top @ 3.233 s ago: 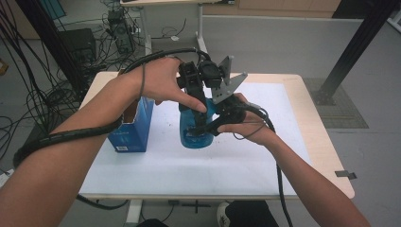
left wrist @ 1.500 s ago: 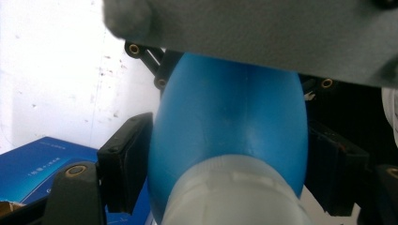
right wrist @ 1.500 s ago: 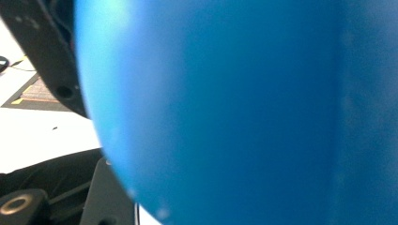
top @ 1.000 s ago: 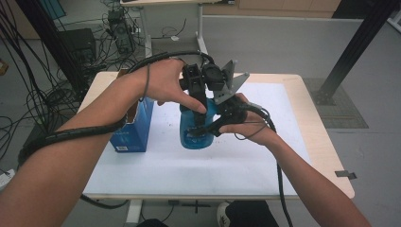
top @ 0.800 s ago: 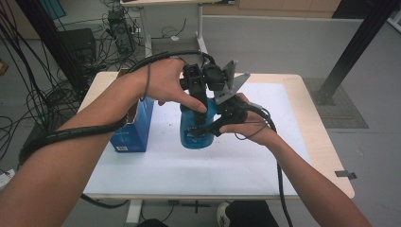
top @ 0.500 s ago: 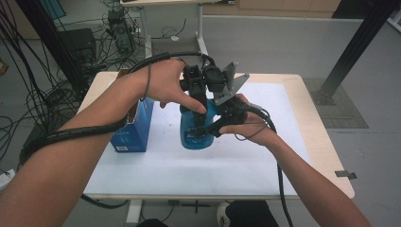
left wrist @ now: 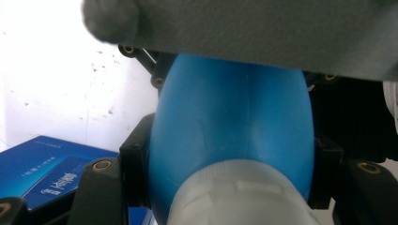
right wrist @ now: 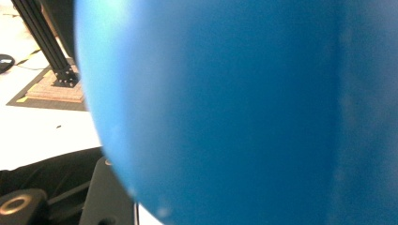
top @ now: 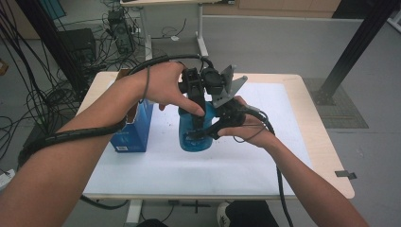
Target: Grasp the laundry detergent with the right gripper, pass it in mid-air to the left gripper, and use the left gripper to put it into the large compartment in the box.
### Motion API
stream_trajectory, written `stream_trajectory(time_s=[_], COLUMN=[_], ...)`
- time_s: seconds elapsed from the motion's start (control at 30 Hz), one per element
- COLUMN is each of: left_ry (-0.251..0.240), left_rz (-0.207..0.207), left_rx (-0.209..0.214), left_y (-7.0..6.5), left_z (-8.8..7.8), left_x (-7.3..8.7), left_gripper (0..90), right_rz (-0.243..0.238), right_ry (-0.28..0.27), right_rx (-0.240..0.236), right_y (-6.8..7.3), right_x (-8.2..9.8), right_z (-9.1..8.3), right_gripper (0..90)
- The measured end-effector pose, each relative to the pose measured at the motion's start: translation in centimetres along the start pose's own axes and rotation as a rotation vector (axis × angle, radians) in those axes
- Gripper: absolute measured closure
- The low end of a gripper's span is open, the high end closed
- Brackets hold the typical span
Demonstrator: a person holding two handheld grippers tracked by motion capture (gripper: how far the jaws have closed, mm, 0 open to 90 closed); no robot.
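A white sheet covers the worktop (top: 265, 161), with a blue box (top: 135, 130) at its left. The blue bottle (top: 194, 135) stands upright mid-sheet. The right gripper (top: 208, 132) is clamped on its body, likely to steady it, while the left gripper (top: 196, 101) comes from above, closed around its pale cap (left wrist: 239, 194), probably to twist it.

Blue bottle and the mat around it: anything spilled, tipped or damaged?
Nothing spilled or broken. The blue bottle stands upright on the white mat, both grippers clamped on it. Only oddity: small dark specks on the mat beside the blue box.
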State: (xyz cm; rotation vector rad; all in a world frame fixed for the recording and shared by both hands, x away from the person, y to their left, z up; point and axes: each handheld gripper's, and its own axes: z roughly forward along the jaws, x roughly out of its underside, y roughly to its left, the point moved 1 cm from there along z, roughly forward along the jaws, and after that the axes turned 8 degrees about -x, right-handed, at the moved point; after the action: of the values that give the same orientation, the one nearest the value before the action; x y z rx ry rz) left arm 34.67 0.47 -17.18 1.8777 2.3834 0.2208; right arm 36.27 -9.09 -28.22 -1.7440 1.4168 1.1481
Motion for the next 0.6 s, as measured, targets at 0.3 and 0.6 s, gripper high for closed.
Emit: stream_trajectory(time_s=[0.3,0.6], left_ry=[-0.004,0.001], left_rz=[-0.007,-0.009], left_rx=[0.002,0.002], left_y=[0.00,-0.01], left_z=[0.02,0.11], left_x=[-0.03,-0.06], left_gripper=[37.1,37.1], right_rz=[0.001,0.007], right_ry=[0.001,0.000], right_rx=[-0.004,-0.009], right_y=[-0.04,-0.02], right_x=[0.04,0.10], right_z=[-0.04,0.03], right_gripper=[43.3,43.1])
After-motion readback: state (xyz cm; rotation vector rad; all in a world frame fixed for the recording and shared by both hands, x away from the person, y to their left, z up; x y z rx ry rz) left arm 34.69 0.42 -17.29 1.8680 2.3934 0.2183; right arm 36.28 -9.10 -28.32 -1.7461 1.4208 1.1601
